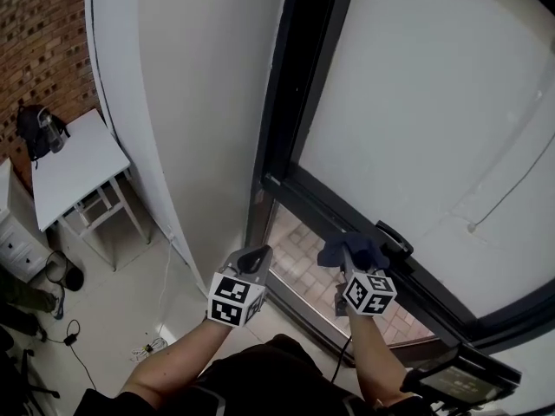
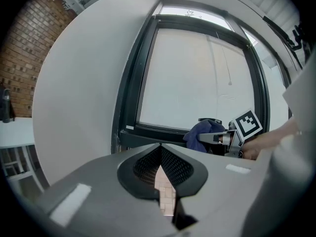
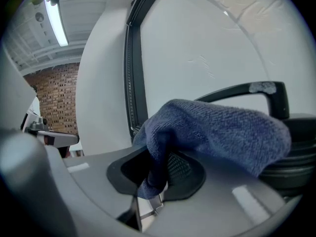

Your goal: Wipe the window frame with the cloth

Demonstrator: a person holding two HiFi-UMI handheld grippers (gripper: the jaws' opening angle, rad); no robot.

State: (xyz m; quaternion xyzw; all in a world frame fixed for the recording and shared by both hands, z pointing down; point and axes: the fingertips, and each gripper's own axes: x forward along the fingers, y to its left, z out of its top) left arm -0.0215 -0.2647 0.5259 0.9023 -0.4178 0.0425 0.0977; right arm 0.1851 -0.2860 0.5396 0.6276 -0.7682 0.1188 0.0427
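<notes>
Our right gripper (image 3: 157,184) clamps dark blue cloth (image 3: 217,132). Cloth bunched at bottom rail of black window frame (image 1: 290,94), just beside window handle (image 1: 395,237). Our left gripper (image 2: 160,167) has jaws together, nothing between, held apart from frame. Bare rail stretches left to frame corner. White wall (image 1: 199,102) flanks frame. White table (image 1: 74,167) and tiled floor (image 1: 113,302) lie below left.

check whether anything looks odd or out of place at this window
Nothing stands out. The dark blue terry cloth is clamped in the right gripper at the black window frame; the left gripper is shut and empty.
</notes>
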